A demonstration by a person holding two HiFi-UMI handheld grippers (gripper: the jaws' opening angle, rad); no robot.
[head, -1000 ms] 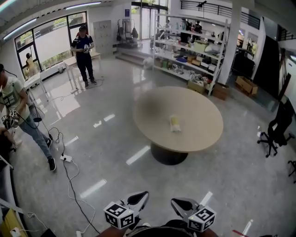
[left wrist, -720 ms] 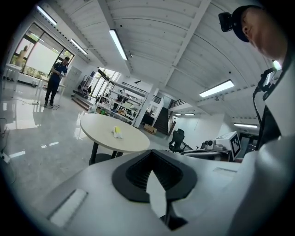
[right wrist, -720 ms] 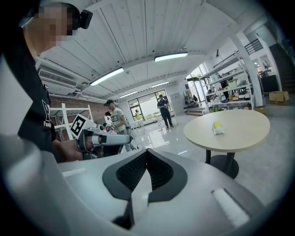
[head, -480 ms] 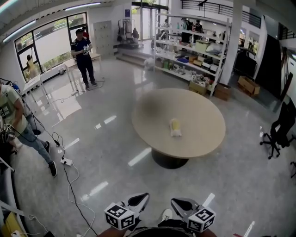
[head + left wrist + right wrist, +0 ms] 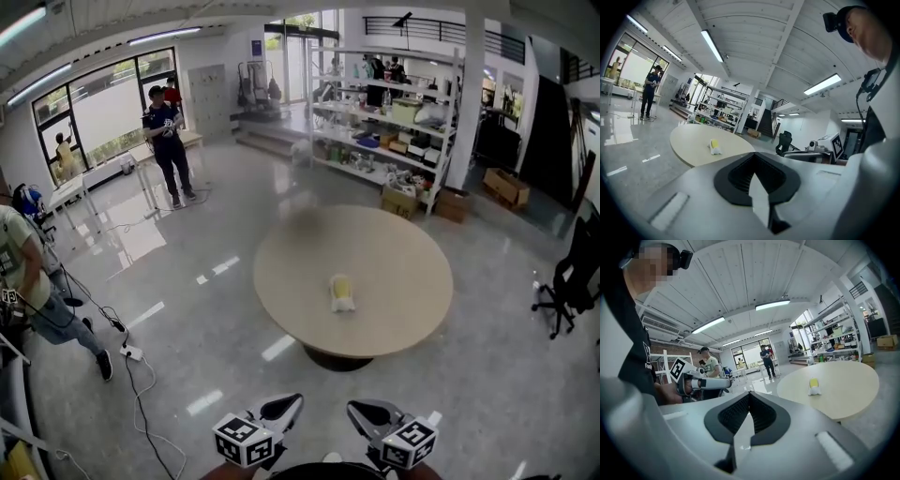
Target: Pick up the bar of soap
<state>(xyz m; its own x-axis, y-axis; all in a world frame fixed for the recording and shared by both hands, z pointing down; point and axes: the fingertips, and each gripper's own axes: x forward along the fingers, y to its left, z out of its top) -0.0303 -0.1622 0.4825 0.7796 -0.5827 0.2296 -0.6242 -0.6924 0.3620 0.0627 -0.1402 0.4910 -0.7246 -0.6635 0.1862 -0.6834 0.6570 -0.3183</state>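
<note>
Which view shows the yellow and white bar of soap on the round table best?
The head view shows the yellow and white bar of soap from above, full length. Both gripper views show the soap small, side-on.

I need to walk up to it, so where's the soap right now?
In the head view, the soap lies alone near the middle of the round table, about centre frame, with the shelves beyond the table.

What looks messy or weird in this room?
Nothing looks broken or spilled. The soap lies alone on the round table. The only untidy bit is the cables trailing loose across the shiny floor on the left.
</note>
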